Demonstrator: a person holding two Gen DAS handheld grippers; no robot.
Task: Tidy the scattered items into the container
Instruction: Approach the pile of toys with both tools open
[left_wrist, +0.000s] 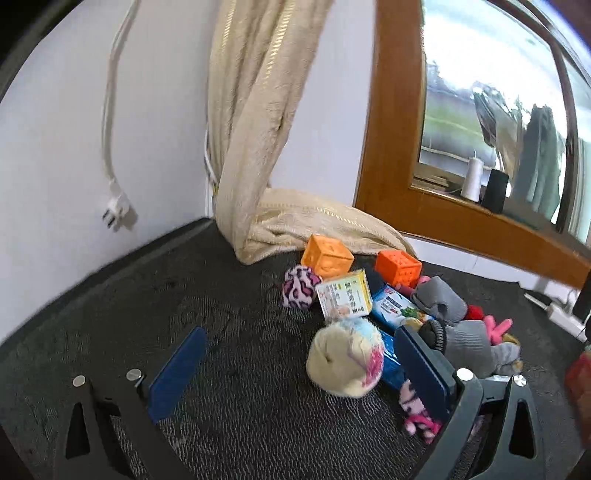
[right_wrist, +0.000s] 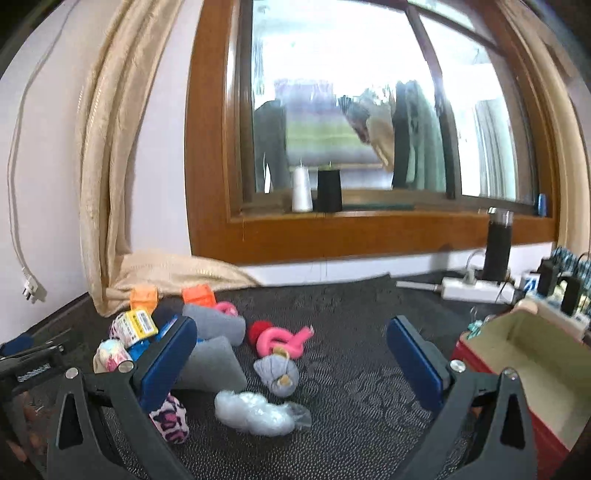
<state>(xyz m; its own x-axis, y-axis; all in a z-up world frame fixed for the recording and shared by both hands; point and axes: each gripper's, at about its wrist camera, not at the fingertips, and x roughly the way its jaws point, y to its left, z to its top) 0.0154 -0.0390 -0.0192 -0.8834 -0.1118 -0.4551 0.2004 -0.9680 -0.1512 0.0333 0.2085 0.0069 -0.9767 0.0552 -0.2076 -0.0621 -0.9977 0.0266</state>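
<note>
A heap of small items lies on the dark mat: a cream pastel sock ball, a yellow-edged carton, two orange cubes, grey rolled socks and a leopard-print ball. My left gripper is open, the cream ball just inside its right finger. In the right wrist view my right gripper is open above a grey knotted sock, a clear plastic bag and a pink toy. The red container with a beige lining sits open at the right.
A beige curtain hangs down and pools on the mat behind the heap. A wooden window frame carries thread cones. A power strip, black bottle and chargers stand behind the container. A white plug dangles on the left wall.
</note>
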